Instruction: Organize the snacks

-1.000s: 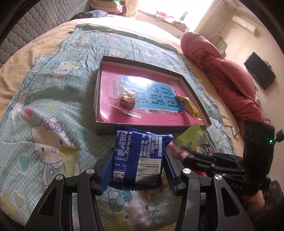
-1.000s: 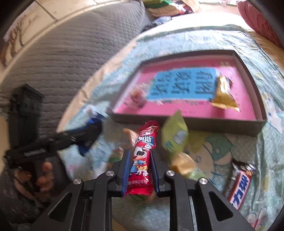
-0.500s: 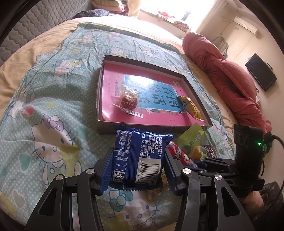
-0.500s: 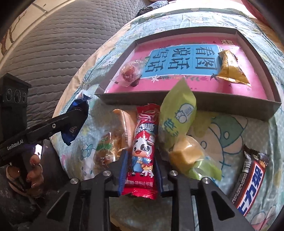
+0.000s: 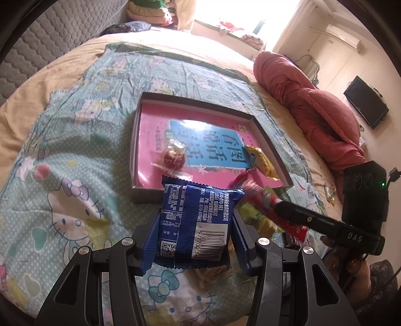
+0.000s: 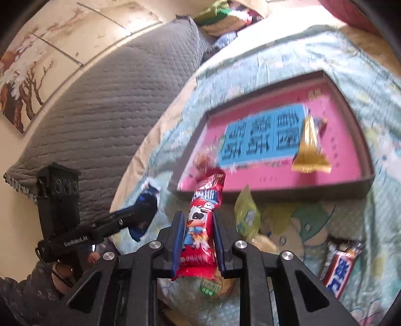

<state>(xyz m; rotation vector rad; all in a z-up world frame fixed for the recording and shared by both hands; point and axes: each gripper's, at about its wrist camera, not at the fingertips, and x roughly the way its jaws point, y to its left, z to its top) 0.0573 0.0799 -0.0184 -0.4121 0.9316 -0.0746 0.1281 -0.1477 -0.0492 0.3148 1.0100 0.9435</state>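
Your left hand-held gripper clamps the blue packet; right hand-held gripper clamps the red stick snack. Both could collide over the tray, converging together.

A blue snack packet sits barcode-up between jaws. A red stick packet is pinched upright. Gold packet and red candy lie in the pink-floored box.

Location: a home bedroom. Identifying features are a bed covered with a Hello Kitty cartoon sheet, a grey quilted headboard, and a rumpled red quilt. A wall-mounted air conditioner, a television and a sunlit window are also present.
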